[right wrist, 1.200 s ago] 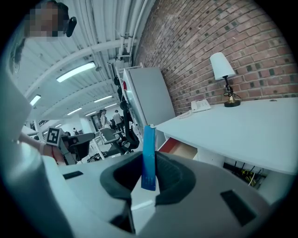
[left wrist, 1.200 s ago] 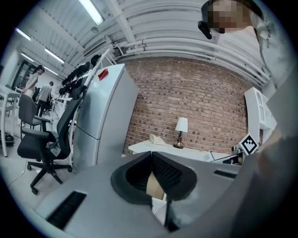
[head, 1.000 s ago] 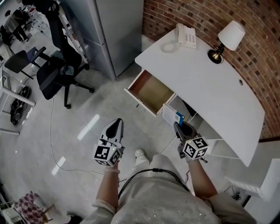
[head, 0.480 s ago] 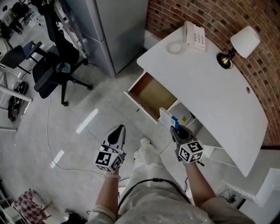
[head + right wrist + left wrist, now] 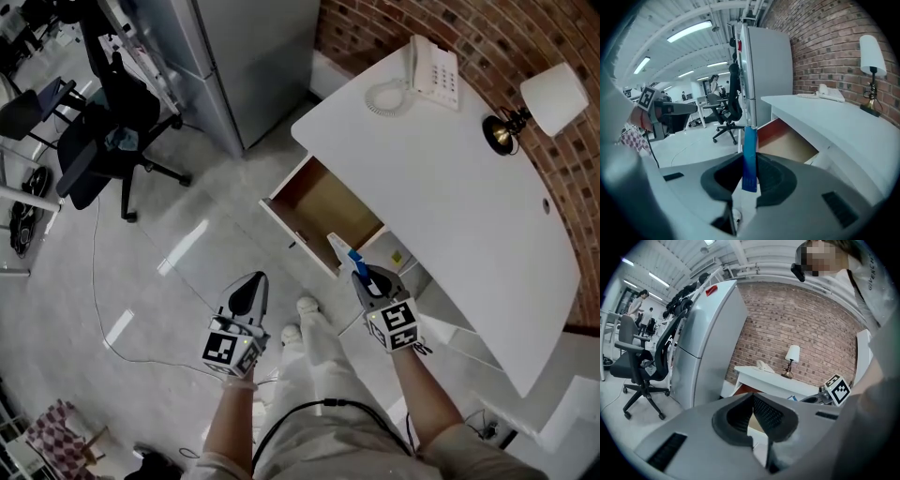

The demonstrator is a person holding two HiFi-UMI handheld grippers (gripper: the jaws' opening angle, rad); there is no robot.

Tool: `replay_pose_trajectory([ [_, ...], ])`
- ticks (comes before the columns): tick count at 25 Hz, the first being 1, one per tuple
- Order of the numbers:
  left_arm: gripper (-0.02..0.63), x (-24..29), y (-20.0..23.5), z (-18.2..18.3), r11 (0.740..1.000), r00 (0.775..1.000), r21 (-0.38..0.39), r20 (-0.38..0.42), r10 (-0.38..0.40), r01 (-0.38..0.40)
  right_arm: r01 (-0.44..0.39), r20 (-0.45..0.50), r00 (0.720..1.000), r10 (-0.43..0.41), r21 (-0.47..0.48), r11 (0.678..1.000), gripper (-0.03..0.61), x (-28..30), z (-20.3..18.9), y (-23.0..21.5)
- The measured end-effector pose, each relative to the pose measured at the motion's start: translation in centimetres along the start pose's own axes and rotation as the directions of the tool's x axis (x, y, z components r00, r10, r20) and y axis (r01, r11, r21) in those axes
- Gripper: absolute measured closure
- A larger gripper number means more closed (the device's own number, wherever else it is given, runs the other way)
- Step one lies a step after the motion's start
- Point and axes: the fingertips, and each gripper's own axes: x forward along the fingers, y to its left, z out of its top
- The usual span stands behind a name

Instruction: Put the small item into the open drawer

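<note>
At the far right, the white tabletop (image 5: 469, 187) is carrying a telephone (image 5: 436, 67) and a lamp (image 5: 534, 105), and the open drawer (image 5: 323, 211) is sticking out to the left. Just by the drawer's near corner, the right hand-held gripper (image 5: 360, 277) is grasping the small item (image 5: 341, 251), a flat blue-and-white pack with print too small to read. Only the right gripper view is showing it edge-on. The left hand-held gripper (image 5: 251, 283) is hanging clenched on nothing, nearer and further left.

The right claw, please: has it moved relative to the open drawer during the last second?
Yes: the right claw, gripping a blue-edged packet, has come left, nearer the open drawer.
</note>
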Motion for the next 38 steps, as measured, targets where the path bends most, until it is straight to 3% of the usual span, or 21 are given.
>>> replay_pose_trajectory([
  [11, 0.607, 2.4, 1.7, -3.1, 0.998, 0.998, -0.029, -0.049, 0.047, -0.049, -0.031, -0.114, 0.993, 0.022, -0.076, 0.997, 0.500, 5.7, -1.9, -1.2],
  [16, 0.607, 3.7, 2.1, -3.5, 0.998, 0.999, -0.042, -0.035, 0.039, -0.041, -0.052, -0.182, 0.983, 0.020, -0.170, 0.984, 0.500, 7.5, -2.6, -1.4],
  [28, 0.607, 5.3, 2.3, -4.3, 0.997, 0.999, -0.074, -0.031, 0.030, -0.032, -0.135, -0.385, 0.923, -0.023, -0.377, 0.916, 0.499, 10.8, -5.7, -2.1],
  [38, 0.607, 5.0, 3.7, -5.1, 0.994, 0.998, -0.092, -0.034, 0.057, -0.060, -0.210, -0.494, 0.869, -0.016, -0.398, 0.893, 0.497, 12.6, -7.6, -1.7],
])
